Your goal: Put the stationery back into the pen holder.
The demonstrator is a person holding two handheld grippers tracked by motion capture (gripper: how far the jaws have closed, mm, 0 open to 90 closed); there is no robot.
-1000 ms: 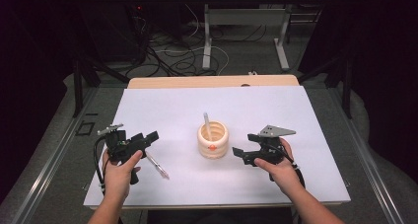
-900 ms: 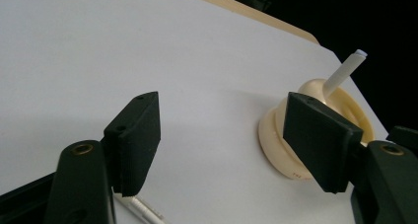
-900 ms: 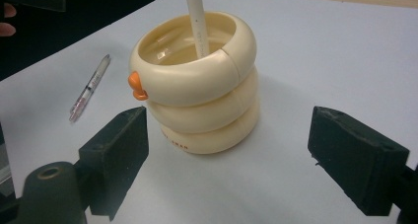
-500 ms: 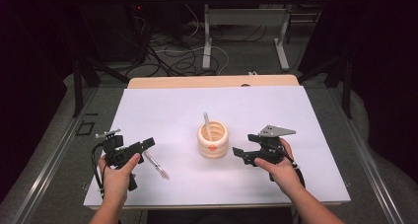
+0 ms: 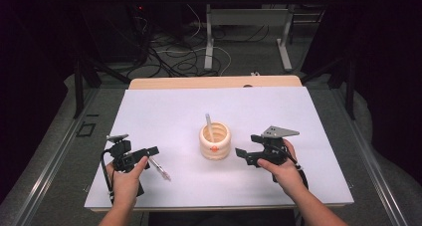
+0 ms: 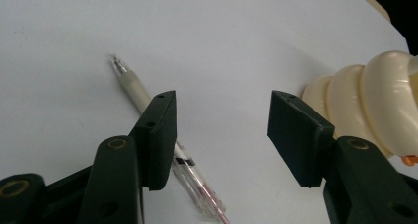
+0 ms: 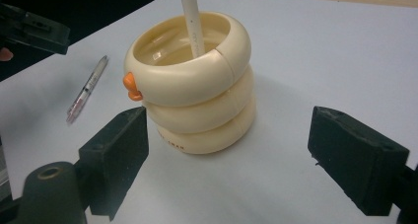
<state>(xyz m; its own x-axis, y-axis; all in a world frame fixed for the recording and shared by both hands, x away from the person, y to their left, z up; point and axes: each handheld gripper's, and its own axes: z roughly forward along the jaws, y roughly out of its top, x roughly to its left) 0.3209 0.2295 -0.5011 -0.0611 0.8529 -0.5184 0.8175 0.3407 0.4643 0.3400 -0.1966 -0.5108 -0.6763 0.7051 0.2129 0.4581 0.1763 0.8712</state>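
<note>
The table (image 5: 149,111) carries a smooth white sheet, with a bare wooden strip showing along its far edge. Near its middle stands a cream pen holder (image 5: 215,141), glossy and built as three stacked rounded rings, with a small orange beak-like nub on the upper ring facing the person. A white pen (image 5: 209,127) stands in the pen holder, leaning against the inner wall and rising above the rim. A second pen (image 5: 159,169), with a clear barrel, a pale grip and a thin pink refill inside, lies flat on the table, left of the pen holder and well apart from it. The left tongs (image 5: 148,153) are low over this clear pen with the jaws wide apart; in the left gripper view one jaw overlaps the barrel, though contact cannot be told, and the other jaw stands clear on bare table, with the pen holder just beyond it. The right tongs (image 5: 245,155) are held just right of the pen holder, jaws wide and holding nothing; in the right gripper view the holder sits between and beyond the two matt black pads (image 7: 357,157). Nothing lies between either tongs and the nearest object. Behind the table, cables trail over the floor (image 5: 199,61) around a grey metal stand.
</note>
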